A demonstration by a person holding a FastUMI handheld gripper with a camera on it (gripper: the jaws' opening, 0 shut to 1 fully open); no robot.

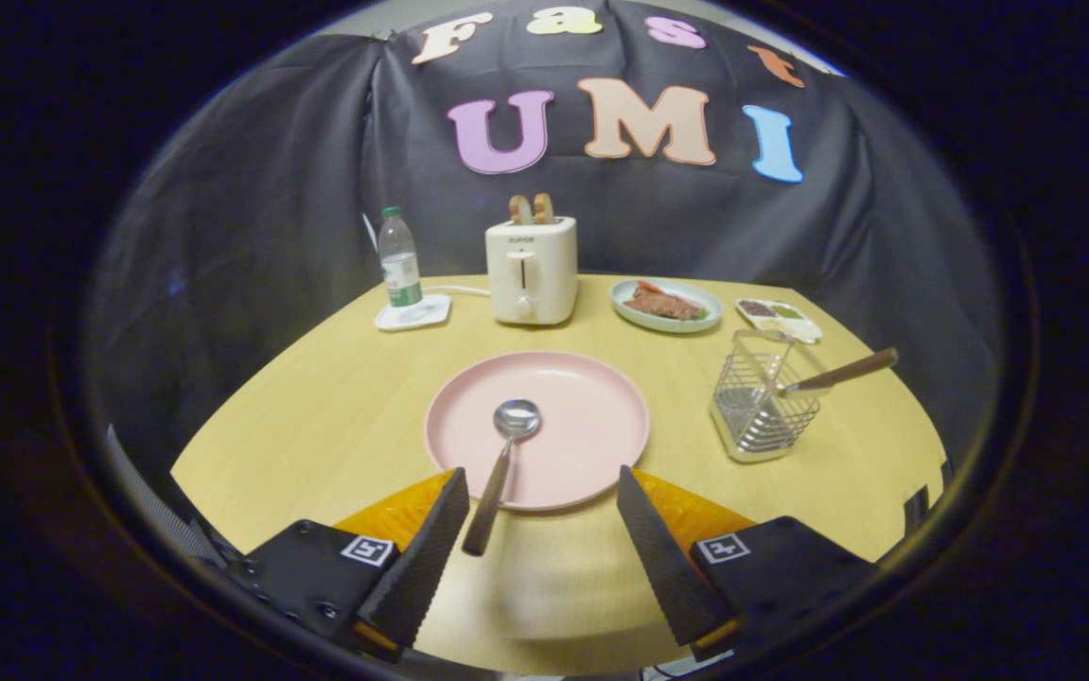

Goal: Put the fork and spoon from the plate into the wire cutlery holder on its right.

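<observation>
A pink plate (591,416) lies on the wooden table just ahead of my fingers. On it rests a metal spoon (504,462) with a brown handle; the bowl is near the plate's middle and the handle runs back over the near rim, ending close to my left finger. To the plate's right stands the wire cutlery holder (764,409). A fork (837,373) with a brown handle leans in it, handle pointing up and right. My gripper (544,497) is open, fingers wide apart, touching nothing.
Beyond the plate stand a white toaster (532,270) with two bread slices, a water bottle (399,257) on a white coaster, a pale plate of food (666,305) and a small sauce dish (779,319). The table's rounded edge (885,549) runs close on the right.
</observation>
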